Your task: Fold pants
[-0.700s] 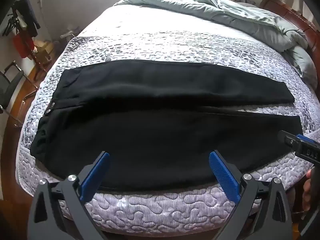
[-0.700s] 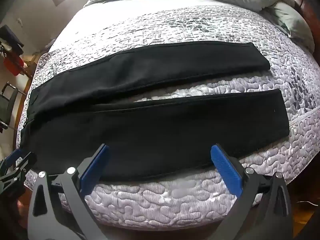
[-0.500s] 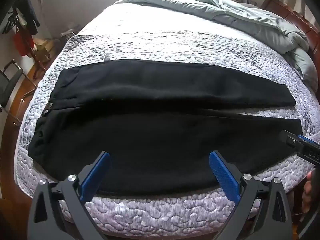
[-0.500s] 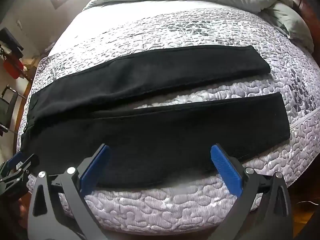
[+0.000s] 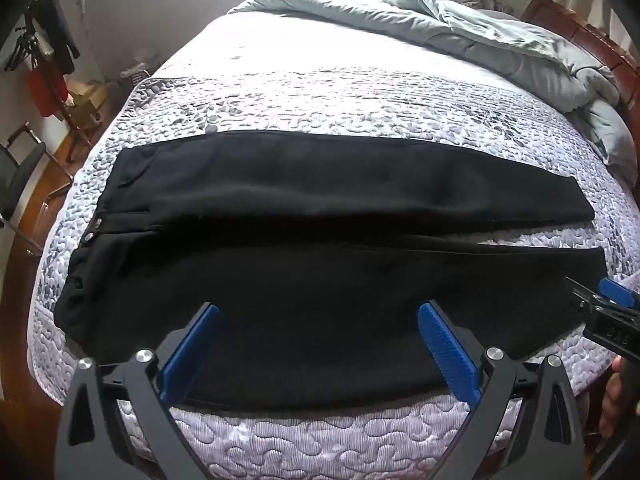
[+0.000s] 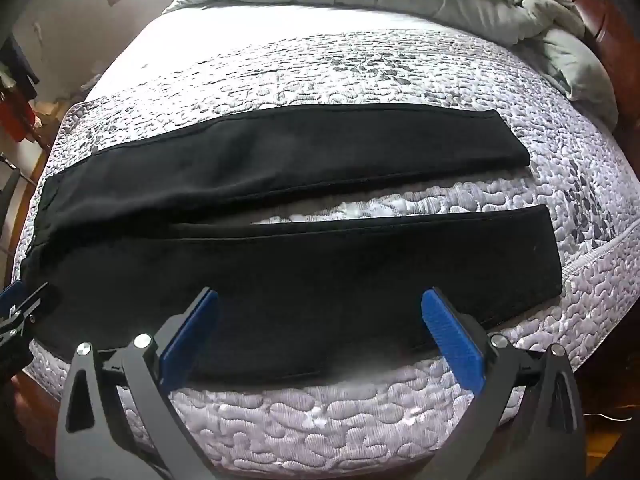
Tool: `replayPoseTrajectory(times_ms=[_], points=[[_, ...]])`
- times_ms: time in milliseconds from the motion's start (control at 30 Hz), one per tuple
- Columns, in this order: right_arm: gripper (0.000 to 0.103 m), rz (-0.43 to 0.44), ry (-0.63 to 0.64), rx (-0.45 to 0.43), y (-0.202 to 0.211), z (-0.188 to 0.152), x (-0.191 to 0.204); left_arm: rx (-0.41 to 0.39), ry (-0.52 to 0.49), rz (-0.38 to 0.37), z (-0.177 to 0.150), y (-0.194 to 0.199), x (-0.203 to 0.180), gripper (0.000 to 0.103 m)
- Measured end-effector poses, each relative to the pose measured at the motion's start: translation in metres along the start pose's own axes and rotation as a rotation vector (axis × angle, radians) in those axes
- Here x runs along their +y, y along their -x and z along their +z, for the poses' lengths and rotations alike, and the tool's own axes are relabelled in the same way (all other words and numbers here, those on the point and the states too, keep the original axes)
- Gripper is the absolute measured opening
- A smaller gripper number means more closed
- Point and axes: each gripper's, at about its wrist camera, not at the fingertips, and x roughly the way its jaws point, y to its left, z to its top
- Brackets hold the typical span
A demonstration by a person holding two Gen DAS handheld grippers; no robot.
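Black pants (image 5: 304, 248) lie flat across the quilted bed, waist at the left, both legs running right with a thin gap between them; they also show in the right wrist view (image 6: 320, 264). My left gripper (image 5: 318, 316) is open and empty above the near leg's front edge, toward the waist side. My right gripper (image 6: 320, 304) is open and empty above the near leg, toward the cuffs. The right gripper also shows at the right edge of the left wrist view (image 5: 608, 308). The left gripper shows at the left edge of the right wrist view (image 6: 20, 308).
The grey-white quilted mattress (image 5: 340, 96) fills the view. A grey-green duvet (image 5: 500, 40) is bunched at the far right by the wooden headboard (image 5: 592, 40). A chair (image 5: 20, 172) and hanging clothes (image 5: 48, 60) stand left of the bed.
Both grippers have moved slightly forward and lower toward the near leg's front edge. The pants have not moved. Both stay open.
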Motion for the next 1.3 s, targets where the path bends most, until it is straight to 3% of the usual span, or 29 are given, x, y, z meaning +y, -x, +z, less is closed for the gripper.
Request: replayPoseTrajectory(times_ms=[1300], points=[[0.100,0.034,0.008,0.011,0.0022,0.0023,0.0045,-0.011,-0.018,0.021,0.0009,-0.0054,-0.0016,0.099]])
